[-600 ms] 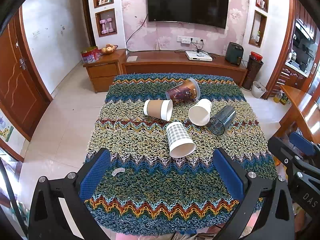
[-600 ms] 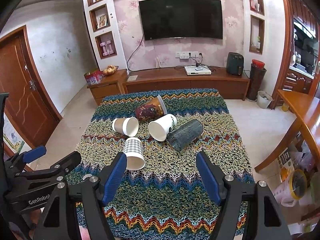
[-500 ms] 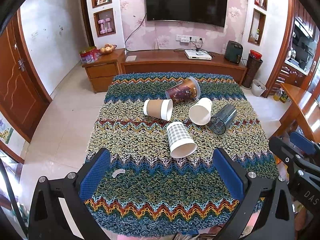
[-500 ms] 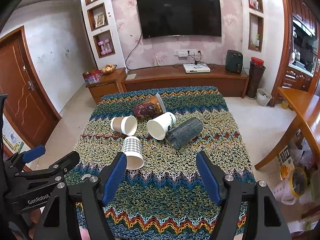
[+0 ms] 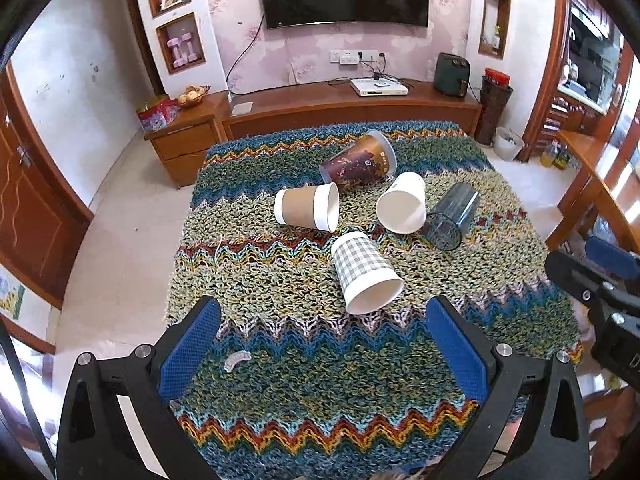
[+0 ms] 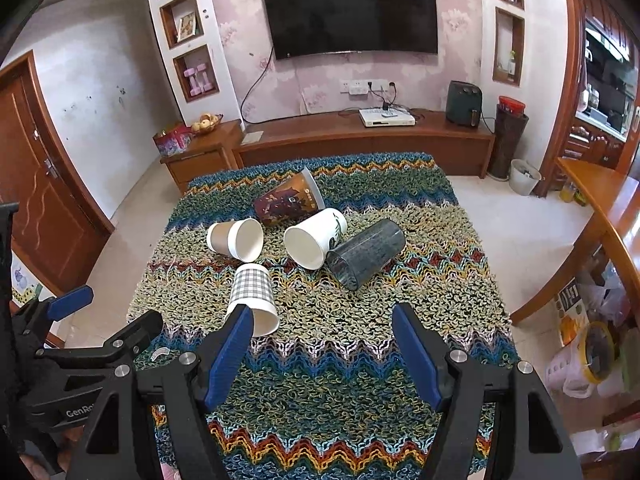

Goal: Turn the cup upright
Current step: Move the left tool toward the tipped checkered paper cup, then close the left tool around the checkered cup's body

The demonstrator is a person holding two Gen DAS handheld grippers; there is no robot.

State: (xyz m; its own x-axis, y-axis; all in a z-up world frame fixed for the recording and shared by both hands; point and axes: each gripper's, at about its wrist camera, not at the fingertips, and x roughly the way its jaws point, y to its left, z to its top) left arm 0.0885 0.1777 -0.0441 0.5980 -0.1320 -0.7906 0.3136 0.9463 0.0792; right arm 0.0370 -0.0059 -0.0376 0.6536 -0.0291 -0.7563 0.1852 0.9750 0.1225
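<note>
Several cups lie on their sides on a zigzag knitted cloth point(image 5: 304, 392): a checked paper cup point(image 5: 364, 276) point(image 6: 253, 298) nearest me, a brown-sleeved paper cup point(image 5: 307, 212) point(image 6: 236, 239), a white paper cup point(image 5: 401, 208) point(image 6: 314, 237), a dark clear tumbler point(image 5: 450, 216) point(image 6: 366, 253) and a dark printed cup point(image 5: 358, 162) point(image 6: 289, 199) at the back. My left gripper point(image 5: 322, 314) is open and empty, just short of the checked cup. My right gripper point(image 6: 322, 322) is open and empty, to the right of that cup.
A small pale plastic scrap point(image 5: 237, 359) lies on the cloth near my left finger. A wooden TV cabinet point(image 6: 360, 142) stands beyond the table's far edge. A wooden table point(image 6: 604, 204) and bags on the floor point(image 6: 592, 356) are to the right.
Both grippers have moved a little forward towards the cups, which now look slightly nearer. The cups have not moved and both grippers stay open.
</note>
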